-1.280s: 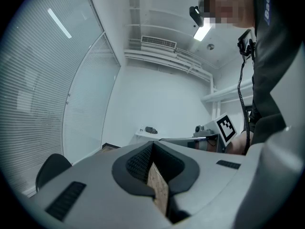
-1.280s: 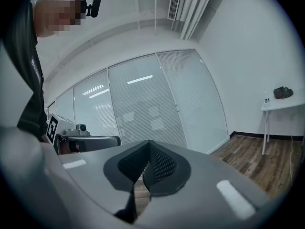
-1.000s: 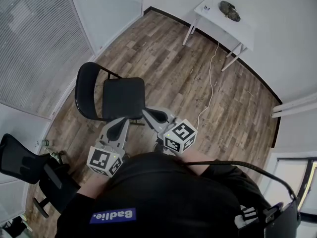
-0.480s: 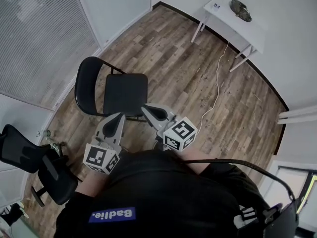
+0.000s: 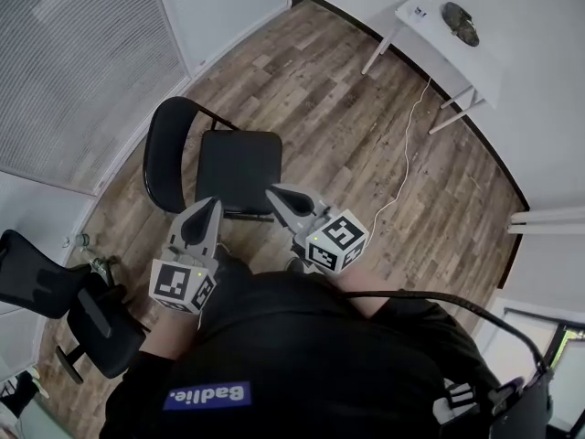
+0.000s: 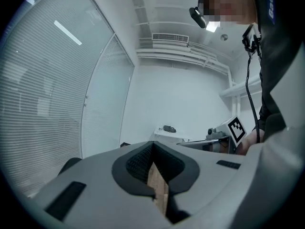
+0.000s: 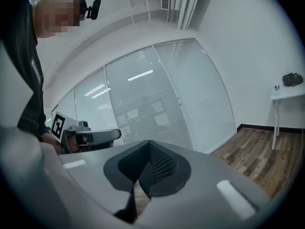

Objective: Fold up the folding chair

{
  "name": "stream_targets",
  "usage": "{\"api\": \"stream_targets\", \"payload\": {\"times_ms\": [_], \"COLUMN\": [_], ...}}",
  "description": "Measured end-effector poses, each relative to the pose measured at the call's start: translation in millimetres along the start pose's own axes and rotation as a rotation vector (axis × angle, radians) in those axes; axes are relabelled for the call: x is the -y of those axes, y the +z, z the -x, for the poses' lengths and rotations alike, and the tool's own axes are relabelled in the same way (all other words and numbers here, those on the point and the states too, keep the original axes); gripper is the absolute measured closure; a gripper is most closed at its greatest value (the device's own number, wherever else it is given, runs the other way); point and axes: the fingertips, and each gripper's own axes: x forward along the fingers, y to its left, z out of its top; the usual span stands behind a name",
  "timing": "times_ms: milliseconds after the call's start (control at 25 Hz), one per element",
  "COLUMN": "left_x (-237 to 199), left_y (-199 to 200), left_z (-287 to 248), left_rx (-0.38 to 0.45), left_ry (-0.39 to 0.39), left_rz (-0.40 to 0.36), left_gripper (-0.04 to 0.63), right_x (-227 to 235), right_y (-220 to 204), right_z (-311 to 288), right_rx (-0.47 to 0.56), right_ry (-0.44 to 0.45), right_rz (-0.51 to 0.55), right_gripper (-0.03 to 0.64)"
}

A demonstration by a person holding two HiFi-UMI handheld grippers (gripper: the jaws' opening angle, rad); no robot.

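Observation:
The black folding chair (image 5: 239,167) stands unfolded on the wood floor, its backrest (image 5: 163,152) toward the blinds and its seat facing me. My left gripper (image 5: 207,208) is shut and empty, with its tip by the seat's near left corner. The right gripper (image 5: 276,194) is likewise shut and empty, by the near right corner. I cannot tell whether either touches the seat. In the left gripper view the pads (image 6: 141,162) are pressed together, with the right gripper (image 6: 228,133) beside them. The right gripper view shows its pads (image 7: 159,166) closed and the left gripper (image 7: 90,136) alongside.
A black office chair (image 5: 55,295) stands at the lower left near the glass wall with blinds (image 5: 73,71). A white table (image 5: 439,39) with a dark object (image 5: 462,23) is at the far right wall. A white cable (image 5: 407,154) trails across the floor.
Both grippers have moved forward and slightly down, from short of the seat to its near edge. Their jaws stay shut. The chair has not moved.

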Motion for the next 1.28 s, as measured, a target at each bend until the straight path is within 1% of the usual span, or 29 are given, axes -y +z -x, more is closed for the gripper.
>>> {"api": "stream_targets", "payload": {"times_ms": [160,320,440,600,800,960,1120,1200,1280], "left_x": [-62.8,-118.1,-142.8,-153.6,-165.9,-190.0,-225.4,-245.6,-265.6], "left_y": [5.9,3.2,-5.9,-18.3,-29.5,-59.4,-89.1,-100.2,-109.9], "left_z": [-12.1,-23.1,-33.6,-49.7,-70.2,-82.3,-88.2,-89.2,-89.6], "left_rx": [-0.012,-0.052,-0.081,-0.108,-0.144,-0.236,-0.321,-0.362,-0.41], "left_ry": [-0.036,-0.073,-0.092,-0.085,0.006,0.07,0.144,0.192,0.235], "left_rz": [-0.003,0.007,0.014,0.028,0.022,0.025,0.038,0.027,-0.006], "left_gripper": [0.598,0.598,0.598,0.598,0.598,0.598,0.598,0.598,0.598], "right_x": [14.2,27.3,34.9,48.0,90.0,131.5,164.3,179.8,194.0], "right_y": [5.7,5.6,1.6,-15.0,-37.4,-69.8,-101.3,-116.2,-130.2], "right_z": [-48.9,-93.4,-119.2,-133.7,-125.2,-121.2,-120.8,-121.4,-123.3], "right_rx": [0.002,0.006,0.003,-0.027,-0.07,-0.113,-0.144,-0.162,-0.179], "right_ry": [-0.061,-0.127,-0.147,-0.138,-0.107,-0.077,-0.065,-0.073,-0.079], "right_rz": [-0.007,-0.031,-0.042,-0.07,-0.103,-0.161,-0.207,-0.219,-0.236], "right_gripper": [0.617,0.617,0.617,0.617,0.615,0.615,0.615,0.615,0.615]}}
